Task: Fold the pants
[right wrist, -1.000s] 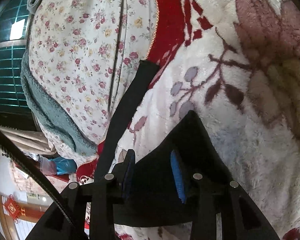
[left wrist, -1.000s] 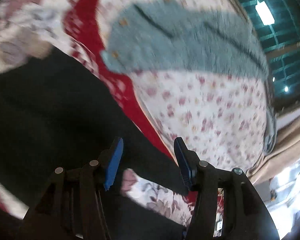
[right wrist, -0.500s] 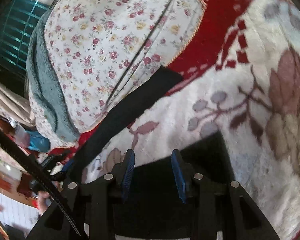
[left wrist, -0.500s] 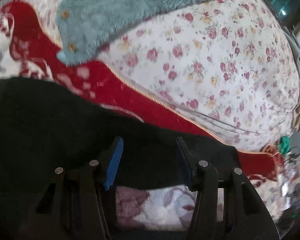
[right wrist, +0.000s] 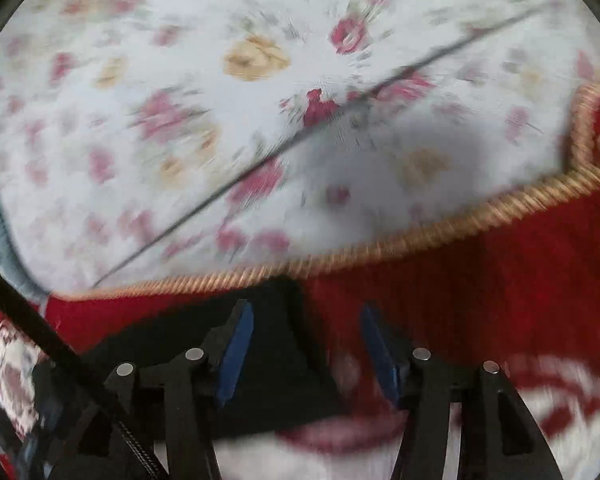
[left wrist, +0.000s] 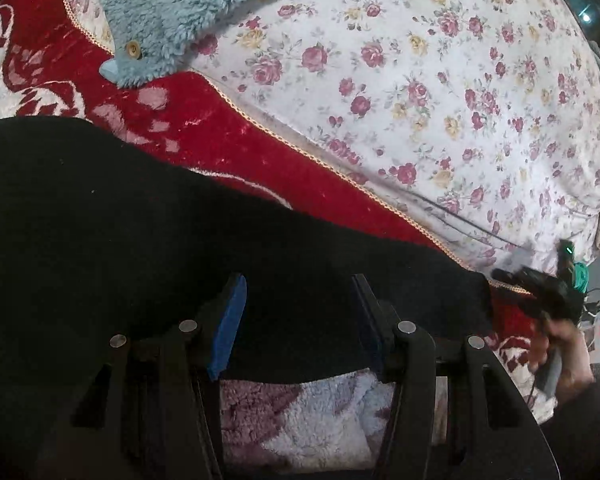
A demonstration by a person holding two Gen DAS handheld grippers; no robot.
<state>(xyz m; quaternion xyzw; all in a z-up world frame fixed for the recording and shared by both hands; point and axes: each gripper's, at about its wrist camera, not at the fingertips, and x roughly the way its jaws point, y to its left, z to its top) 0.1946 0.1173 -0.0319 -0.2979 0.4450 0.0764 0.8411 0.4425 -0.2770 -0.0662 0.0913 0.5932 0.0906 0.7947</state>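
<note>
Both grippers open: left gripper over black pants; right gripper at hem, 6 o'clock. Pinch both layers squarely.

A floral bed carries a red blanket; black pants and a teal fleece lie there.

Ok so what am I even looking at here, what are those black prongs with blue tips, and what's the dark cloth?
Those prongs are handheld grippers, one per hand, each with a camera looking along its fingers. The left gripper is open over black pants, which lie on a red-and-white fleece blanket beside a floral quilt and a teal fuzzy garment. The right gripper, also open, is at the pant end; its picture is blurred. Neither holds anything.
</note>
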